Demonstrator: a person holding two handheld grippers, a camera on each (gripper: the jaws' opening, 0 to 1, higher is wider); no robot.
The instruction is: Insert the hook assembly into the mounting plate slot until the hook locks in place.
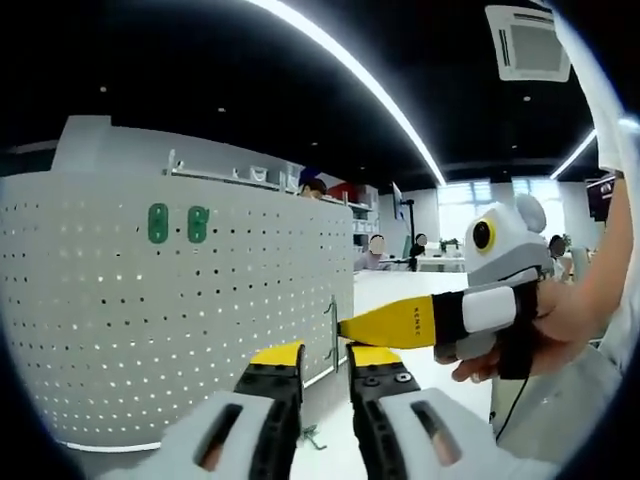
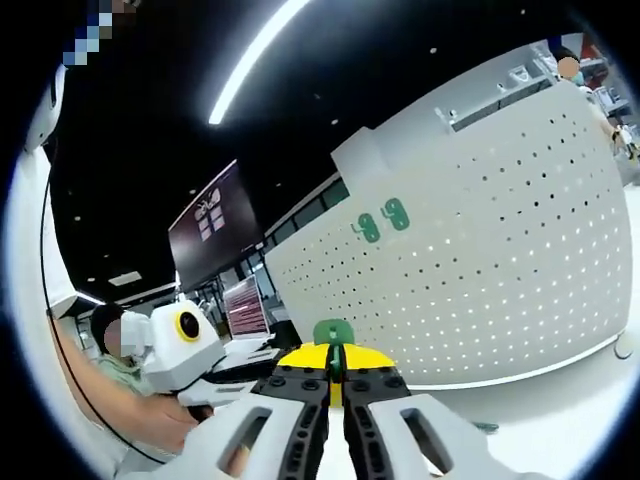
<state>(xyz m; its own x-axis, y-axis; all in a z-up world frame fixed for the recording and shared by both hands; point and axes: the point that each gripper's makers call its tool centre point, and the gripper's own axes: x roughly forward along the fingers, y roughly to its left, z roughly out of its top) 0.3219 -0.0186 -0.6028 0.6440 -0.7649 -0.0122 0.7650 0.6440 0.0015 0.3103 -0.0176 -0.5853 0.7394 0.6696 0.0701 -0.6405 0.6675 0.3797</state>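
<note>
The white perforated mounting plate [image 1: 150, 320] stands upright on the left of the left gripper view, with two green hooks [image 1: 178, 224] hung high on it. My left gripper [image 1: 325, 360] is open just before the plate's right edge, nothing between its yellow-tipped jaws. From the right, my right gripper [image 1: 350, 328] points its yellow tips at that same edge, held by a person's hand [image 1: 545, 320]. In the right gripper view, my right gripper [image 2: 333, 365] is shut on a green hook assembly [image 2: 332, 333]. The plate [image 2: 480, 290] spreads behind it, bearing the two hooks [image 2: 384, 220].
The plate stands on a white table [image 1: 400, 290]. A small green part [image 1: 312, 436] lies on the table by the plate's foot. A metal bracket [image 1: 331, 330] runs along the plate's edge. People sit at desks far behind [image 1: 375, 255].
</note>
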